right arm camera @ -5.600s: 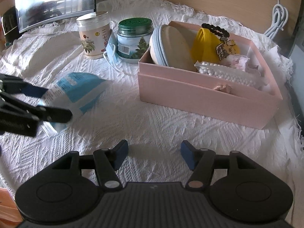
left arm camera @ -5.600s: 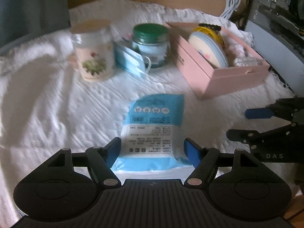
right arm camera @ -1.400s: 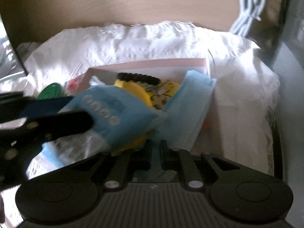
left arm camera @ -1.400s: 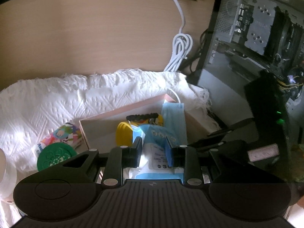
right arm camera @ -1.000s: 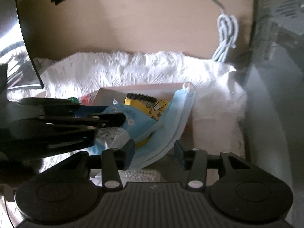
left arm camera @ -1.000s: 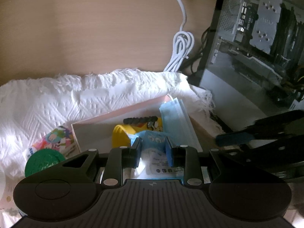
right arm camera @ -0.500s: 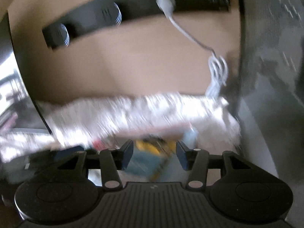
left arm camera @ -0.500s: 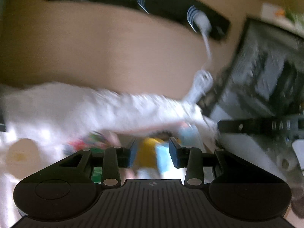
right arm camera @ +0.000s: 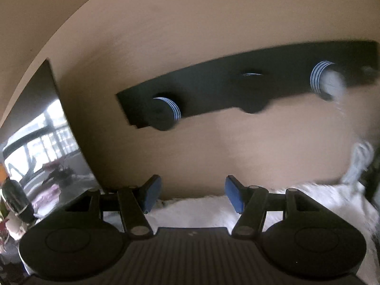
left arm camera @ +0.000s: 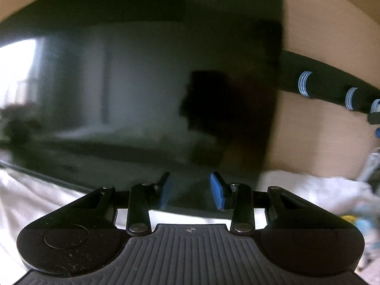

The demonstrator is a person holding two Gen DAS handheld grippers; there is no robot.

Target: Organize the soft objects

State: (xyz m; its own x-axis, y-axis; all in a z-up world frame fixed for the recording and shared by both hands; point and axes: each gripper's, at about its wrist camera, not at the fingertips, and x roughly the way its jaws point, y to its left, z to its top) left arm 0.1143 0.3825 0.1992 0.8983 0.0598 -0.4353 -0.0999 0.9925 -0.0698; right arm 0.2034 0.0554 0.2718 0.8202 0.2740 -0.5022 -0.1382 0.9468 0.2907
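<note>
**Both grippers empty and raised toward the wall**

The soft objects show only as a blurred blue and yellow patch (left arm camera: 363,223) at the far right edge of the left wrist view, lying on the white cloth (left arm camera: 308,190); which items they are cannot be made out.

The left gripper (left arm camera: 191,191) is spread apart with nothing between its blue pads, facing a dark monitor (left arm camera: 142,95).

The right gripper (right arm camera: 193,196) is likewise released and empty, pointed at the tan wall (right arm camera: 213,23) where a black power strip (right arm camera: 237,95) hangs. A white cable (right arm camera: 358,159) dangles at the right.
</note>
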